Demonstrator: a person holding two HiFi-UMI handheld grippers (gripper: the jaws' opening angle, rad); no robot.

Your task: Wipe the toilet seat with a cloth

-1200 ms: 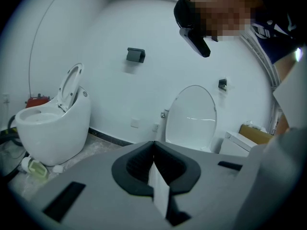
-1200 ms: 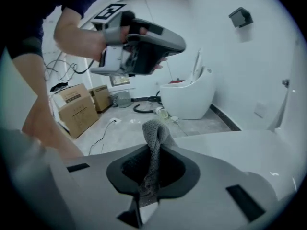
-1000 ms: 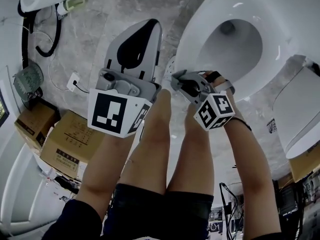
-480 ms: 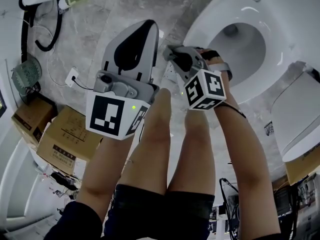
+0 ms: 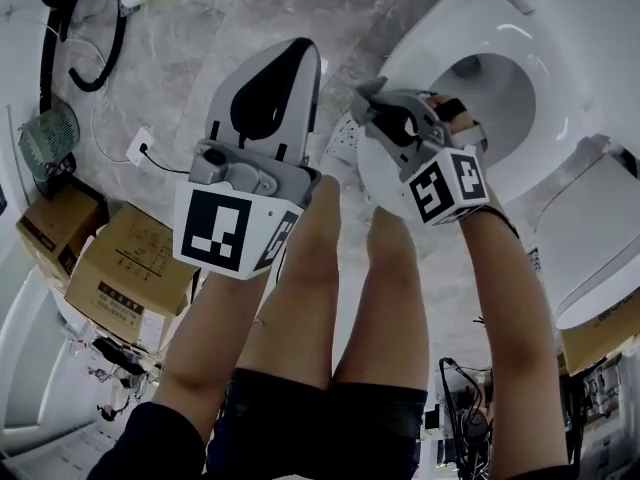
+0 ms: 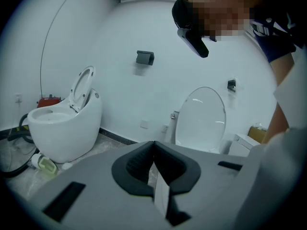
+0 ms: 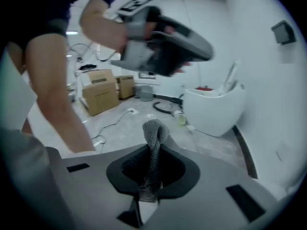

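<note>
The glossy white oval toilet seat (image 5: pixel 555 103) filled the upper right of the head view, and the right gripper (image 5: pixel 372 98) lay over its near rim at frame centre. Brown cardboard boxes (image 5: pixel 120 278) sat at the left edge. The left gripper (image 5: pixel 300 58) hung left of centre above the mottled grey stone floor (image 5: pixel 200 58); its own view showed smooth grey jaws pressed together on nothing. Only the right gripper view showed the grey mesh cloth (image 7: pixel 154 133), a limp strip pinched between closed jaws, poking upward at centre.
</note>
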